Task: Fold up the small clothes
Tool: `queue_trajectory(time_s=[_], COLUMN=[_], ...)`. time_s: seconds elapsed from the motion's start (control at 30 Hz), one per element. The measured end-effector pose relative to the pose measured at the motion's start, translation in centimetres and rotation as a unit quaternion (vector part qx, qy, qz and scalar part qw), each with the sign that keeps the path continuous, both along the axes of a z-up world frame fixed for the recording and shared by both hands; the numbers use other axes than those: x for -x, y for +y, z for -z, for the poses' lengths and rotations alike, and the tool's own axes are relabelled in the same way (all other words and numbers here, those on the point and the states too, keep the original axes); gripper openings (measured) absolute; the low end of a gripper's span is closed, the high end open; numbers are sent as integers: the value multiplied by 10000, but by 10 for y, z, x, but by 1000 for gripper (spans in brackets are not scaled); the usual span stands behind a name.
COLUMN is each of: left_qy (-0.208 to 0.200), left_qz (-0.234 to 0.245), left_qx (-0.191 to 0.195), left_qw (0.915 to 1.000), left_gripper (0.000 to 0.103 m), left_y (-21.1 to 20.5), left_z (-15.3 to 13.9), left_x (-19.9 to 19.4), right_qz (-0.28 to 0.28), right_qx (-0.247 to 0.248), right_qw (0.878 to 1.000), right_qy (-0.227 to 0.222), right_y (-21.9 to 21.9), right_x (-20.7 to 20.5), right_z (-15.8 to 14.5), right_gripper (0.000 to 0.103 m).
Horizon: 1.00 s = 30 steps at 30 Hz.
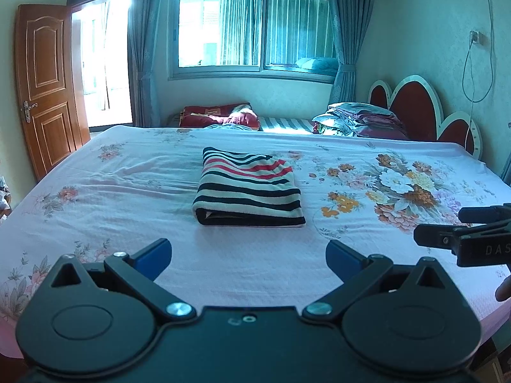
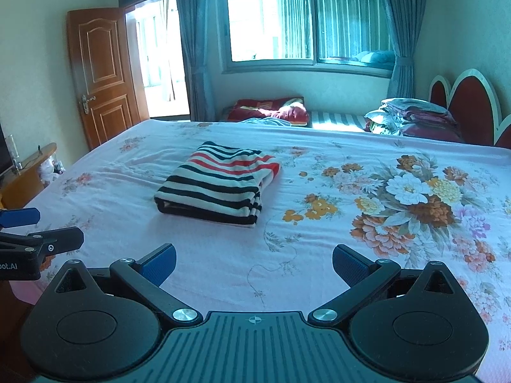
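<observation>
Bare bed (image 1: 127,198) lies open near, left and right of the folded garment (image 1: 249,188); stacked bedding (image 1: 361,121) blocks the far right.

Both cameras sit low over the near edge of the bed (image 1: 95,210), looking across it toward the window (image 1: 255,28). The right one sits further right. Both see the striped folded cloth (image 2: 220,182), fairly near, and each other's tongs.
</observation>
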<state>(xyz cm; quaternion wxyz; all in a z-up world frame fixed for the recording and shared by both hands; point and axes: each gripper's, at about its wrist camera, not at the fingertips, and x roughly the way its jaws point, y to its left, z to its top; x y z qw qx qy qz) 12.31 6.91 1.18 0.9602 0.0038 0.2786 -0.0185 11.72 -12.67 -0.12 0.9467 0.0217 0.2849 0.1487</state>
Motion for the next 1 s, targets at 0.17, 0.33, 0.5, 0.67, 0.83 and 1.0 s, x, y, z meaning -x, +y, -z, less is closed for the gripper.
queue_trajectory(time_s=[0.17,0.33,0.5,0.67,0.83,1.0], left_qy=[-10,-11,-20,-26,-22,-24], left_qz=[-5,19,24,36,70,58], left_qx=[-24,-18,-15,-29,-37,-24], left_qw=[10000,10000,10000,10000,10000,10000], left_gripper=[102,102,102,102,102,102], left_y=[0,-1,-1,-1,0,1], left_z=[1,2,2,2,2,2], left_x=[0,-1,-1,-1,-2,-2], right_qz=[0,1,-1,2,9,18], right_qx=[-10,-17,-9,-22,-1,4], right_qw=[10000,10000,10000,10000,10000,10000], right_qy=[-6,-14,-26,-48,-63,-53], right_y=[-1,-1,-1,-2,-1,-1], right_x=[0,0,1,1,1,2], right_z=[0,0,-1,-2,-3,-3], right_gripper=[103,103,103,103,103,103])
